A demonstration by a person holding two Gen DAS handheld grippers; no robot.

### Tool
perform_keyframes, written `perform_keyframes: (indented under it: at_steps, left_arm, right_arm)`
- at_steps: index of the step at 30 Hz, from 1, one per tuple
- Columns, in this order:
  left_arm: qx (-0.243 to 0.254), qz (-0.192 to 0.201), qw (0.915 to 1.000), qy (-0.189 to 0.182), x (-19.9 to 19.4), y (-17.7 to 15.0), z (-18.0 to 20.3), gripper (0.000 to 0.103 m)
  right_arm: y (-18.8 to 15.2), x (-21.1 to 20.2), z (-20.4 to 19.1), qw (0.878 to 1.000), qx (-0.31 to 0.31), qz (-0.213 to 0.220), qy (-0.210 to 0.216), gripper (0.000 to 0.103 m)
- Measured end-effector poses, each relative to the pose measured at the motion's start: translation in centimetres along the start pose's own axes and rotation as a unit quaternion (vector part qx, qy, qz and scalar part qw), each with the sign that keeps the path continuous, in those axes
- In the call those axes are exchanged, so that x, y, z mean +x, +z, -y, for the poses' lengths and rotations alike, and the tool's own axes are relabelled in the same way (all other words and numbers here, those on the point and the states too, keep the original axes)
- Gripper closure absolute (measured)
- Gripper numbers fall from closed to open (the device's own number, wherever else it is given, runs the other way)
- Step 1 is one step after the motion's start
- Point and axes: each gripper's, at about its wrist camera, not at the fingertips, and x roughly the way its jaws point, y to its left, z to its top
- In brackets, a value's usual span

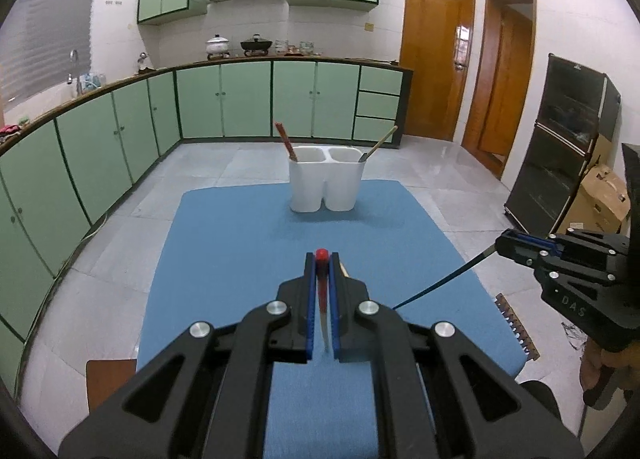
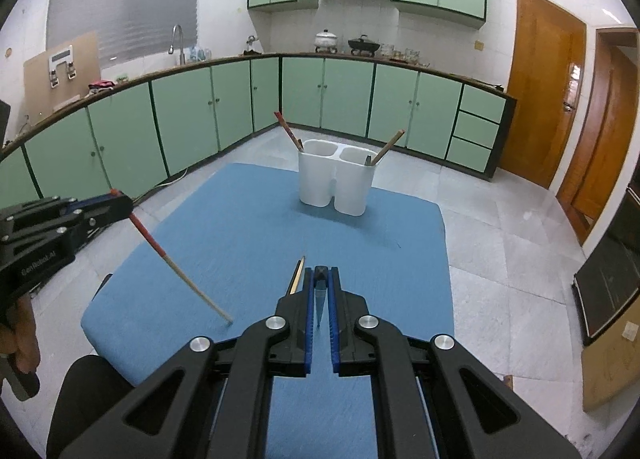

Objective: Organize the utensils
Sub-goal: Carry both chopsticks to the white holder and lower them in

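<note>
Chopsticks (image 1: 322, 291) above mat's (image 1: 240, 243) open middle

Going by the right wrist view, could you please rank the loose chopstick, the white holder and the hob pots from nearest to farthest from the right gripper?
1. Loose chopstick, lying just left of the right gripper.
2. White holder, mid-table ahead.
3. Hob pots, far counter.

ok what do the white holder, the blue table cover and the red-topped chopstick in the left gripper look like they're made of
White holder: probably plastic or glazed ceramic; smooth, seamless, faintly glossy.
Blue table cover: looks like fabric or felt; matte, finely textured.
Red-topped chopstick, held in the left gripper: likely wood or bamboo; pale bare lower shaft, upper part painted red.
</note>
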Motion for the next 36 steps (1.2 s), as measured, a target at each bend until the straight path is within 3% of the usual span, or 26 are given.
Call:
perform_keyframes:
  at_steps: [9, 18, 28, 36]
  left_arm:
    - [-0.003, -0.023, 0.9996, -0.013, 1.9, 3.5, -1.4, 0.098]
    - [0.013, -0.021, 0.9996, -0.01, 2.0, 7.2, -1.8, 0.098]
    - [0.003, 0.02, 0.9996, -0.021, 2.0, 15.4, -2.1, 0.098]
    - [0.01, 0.065, 0.9977, -0.017, 4.7, 21.9, -0.9, 0.098]
  right_arm:
    - [3.4, 1.1, 1.2, 0.999, -0.005, -0.033, 0.022, 0.097]
    - [6.9, 0.8, 2.0, 0.999, -0.009, -0.04, 0.03, 0.097]
    - [15.4, 0.1, 3.2, 0.999, 0.004, -0.012, 0.03, 0.097]
    - [21.8, 2.3, 4.4, 0.999, 0.018, 0.016, 0.021, 0.097]
